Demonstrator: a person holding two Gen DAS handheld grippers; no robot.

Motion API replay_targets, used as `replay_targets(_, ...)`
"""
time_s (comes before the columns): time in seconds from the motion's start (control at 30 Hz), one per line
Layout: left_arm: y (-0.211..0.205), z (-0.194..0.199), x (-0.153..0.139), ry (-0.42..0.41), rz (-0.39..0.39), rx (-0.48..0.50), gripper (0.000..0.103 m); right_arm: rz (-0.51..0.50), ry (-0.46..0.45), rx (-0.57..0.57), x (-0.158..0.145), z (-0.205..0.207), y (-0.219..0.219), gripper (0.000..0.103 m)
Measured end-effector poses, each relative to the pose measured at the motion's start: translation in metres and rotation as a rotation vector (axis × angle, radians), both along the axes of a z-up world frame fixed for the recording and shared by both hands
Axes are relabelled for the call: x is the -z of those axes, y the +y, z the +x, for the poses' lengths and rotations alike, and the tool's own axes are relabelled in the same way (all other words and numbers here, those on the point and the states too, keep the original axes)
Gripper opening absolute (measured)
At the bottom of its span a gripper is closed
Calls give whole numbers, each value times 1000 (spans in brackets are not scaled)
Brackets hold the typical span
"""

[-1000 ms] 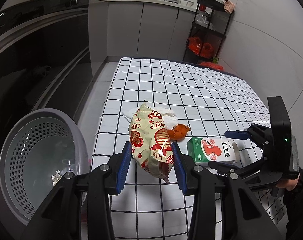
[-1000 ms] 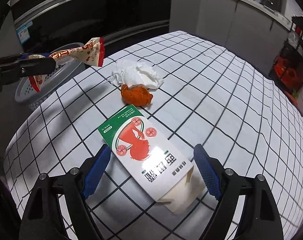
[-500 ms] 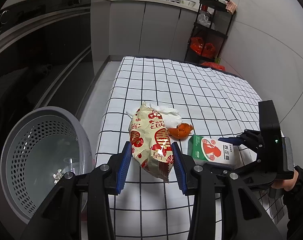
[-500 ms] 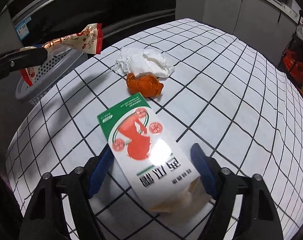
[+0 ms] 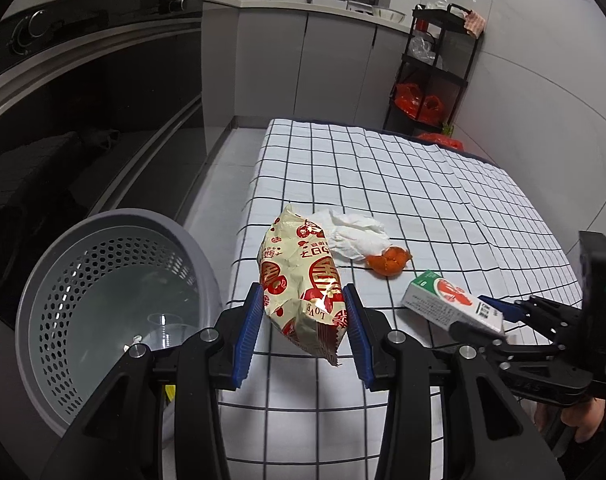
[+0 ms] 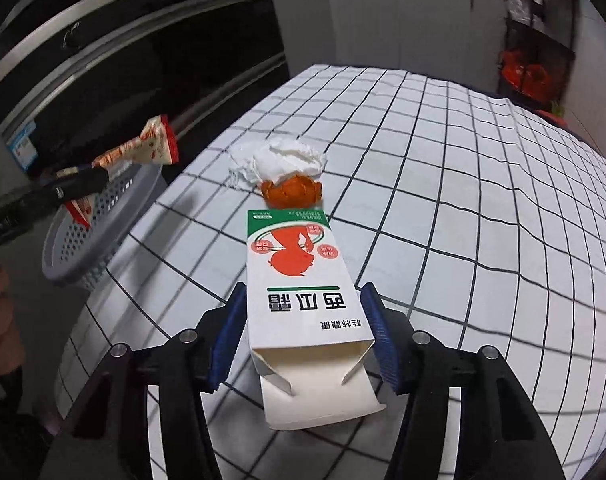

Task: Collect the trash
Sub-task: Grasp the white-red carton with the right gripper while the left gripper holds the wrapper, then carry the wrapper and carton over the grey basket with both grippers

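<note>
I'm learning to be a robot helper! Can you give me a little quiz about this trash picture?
1. True or false: the left tool holds the cream and red crinkly snack bag.
2. What lies closest to the crumpled white paper tissue on the checked cloth?
A. the orange peel
B. the grey perforated plastic basket
C. a spoon
3. Fill in: the white and green cardboard carton sits between the blue pads of the ____ tool, whose jaws are closing.

Key: 1 true; 2 A; 3 right.
</note>
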State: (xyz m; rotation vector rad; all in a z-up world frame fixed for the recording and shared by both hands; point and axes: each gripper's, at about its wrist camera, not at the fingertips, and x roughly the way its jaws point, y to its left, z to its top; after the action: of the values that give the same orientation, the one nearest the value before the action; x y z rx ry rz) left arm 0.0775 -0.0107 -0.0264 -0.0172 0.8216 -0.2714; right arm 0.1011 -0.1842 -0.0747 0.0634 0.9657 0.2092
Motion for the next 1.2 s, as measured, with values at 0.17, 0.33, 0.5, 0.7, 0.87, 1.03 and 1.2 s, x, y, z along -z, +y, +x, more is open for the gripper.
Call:
replay_targets(0.17, 18, 0, 3, 8, -3, -29, 40, 35, -23, 58, -7, -2, 10, 53)
replay_targets(0.33, 34, -4, 4, 8, -7, -53, 40, 95, -24, 88, -6, -5, 14, 52)
replay_targets(0.5, 45, -4, 4, 10, -16, -67, 40, 92, -55, 102, -12, -10, 22, 50)
replay_targets(0.7, 56, -4, 3, 2, -27, -83, 40, 72, -80, 88, -22, -9, 35, 49)
replay_targets(0.87, 64, -5, 3, -3, -29, -97, 40, 78, -97, 79, -28, -7, 45, 49)
replay_targets(1.03, 74, -5, 3, -4, -29, -113, 40, 77, -121, 43, -38, -2, 62, 49)
replay_targets(1.2, 90, -4, 7, 0, -12, -146, 40, 94, -143, -6, -46, 9, 83, 49)
